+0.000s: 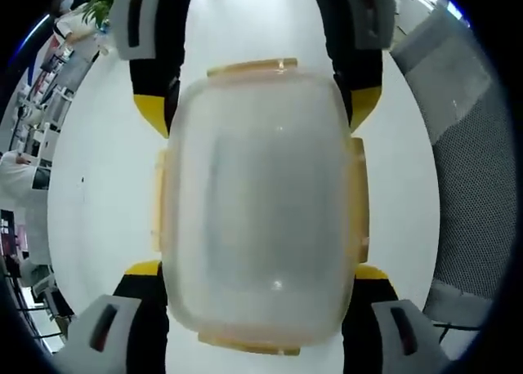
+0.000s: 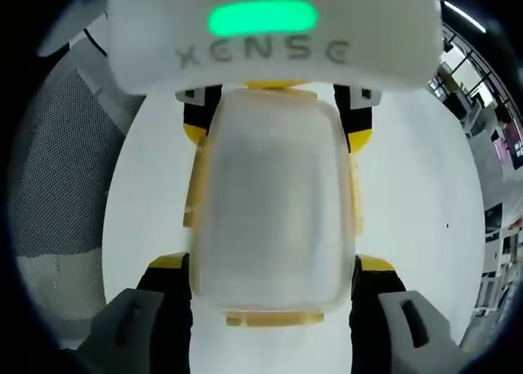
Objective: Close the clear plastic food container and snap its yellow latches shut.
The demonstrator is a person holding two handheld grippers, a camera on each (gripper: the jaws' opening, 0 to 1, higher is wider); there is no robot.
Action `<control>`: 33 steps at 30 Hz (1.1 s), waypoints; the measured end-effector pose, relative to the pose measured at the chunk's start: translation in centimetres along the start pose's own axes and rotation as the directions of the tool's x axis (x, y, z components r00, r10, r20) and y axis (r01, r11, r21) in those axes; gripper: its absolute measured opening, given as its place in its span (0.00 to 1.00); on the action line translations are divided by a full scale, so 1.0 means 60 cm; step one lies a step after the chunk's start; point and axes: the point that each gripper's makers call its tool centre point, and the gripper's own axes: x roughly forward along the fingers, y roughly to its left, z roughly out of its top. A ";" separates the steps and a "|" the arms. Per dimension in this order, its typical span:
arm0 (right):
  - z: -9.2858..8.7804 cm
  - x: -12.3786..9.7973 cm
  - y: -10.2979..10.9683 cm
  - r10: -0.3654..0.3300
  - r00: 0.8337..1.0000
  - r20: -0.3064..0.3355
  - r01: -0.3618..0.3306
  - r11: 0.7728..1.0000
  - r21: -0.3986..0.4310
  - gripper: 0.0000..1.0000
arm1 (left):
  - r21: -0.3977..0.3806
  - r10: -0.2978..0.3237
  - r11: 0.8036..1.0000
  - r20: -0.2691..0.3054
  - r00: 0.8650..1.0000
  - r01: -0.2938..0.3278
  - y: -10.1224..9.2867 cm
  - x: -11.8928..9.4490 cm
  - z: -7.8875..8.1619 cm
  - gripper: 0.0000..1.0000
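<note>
My left gripper (image 1: 260, 309) sits nearest the lens, its black, yellow-tipped jaws clamped on the sides of the clear rectangular plastic food container (image 1: 260, 202). The right gripper (image 2: 274, 296) does the same from the opposite end, so I reckon the box is pinned steady on the white tabletop (image 1: 106, 186). The lid looks seated. The yellow latches (image 1: 356, 198) run along its edges; whether they're snapped I can't tell. Bare table lies on both sides, with grey mesh (image 1: 482, 194) beyond the right edge.

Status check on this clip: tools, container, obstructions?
Both tools straddle the clear plastic food container from opposite ends. Lid on; yellow latches state unclear. White table, nothing blocking.
</note>
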 end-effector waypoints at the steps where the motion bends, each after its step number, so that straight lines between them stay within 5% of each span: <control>1: 0.000 0.000 -0.003 0.001 1.000 0.000 -0.001 1.000 0.000 0.77 | 0.000 -0.001 1.000 0.002 1.000 0.001 0.003 0.000 0.000 0.87; 33: -0.012 0.009 -0.104 -0.004 1.000 -0.004 0.004 1.000 0.010 0.77 | -0.004 0.002 1.000 0.022 1.000 -0.002 0.101 0.017 0.003 0.87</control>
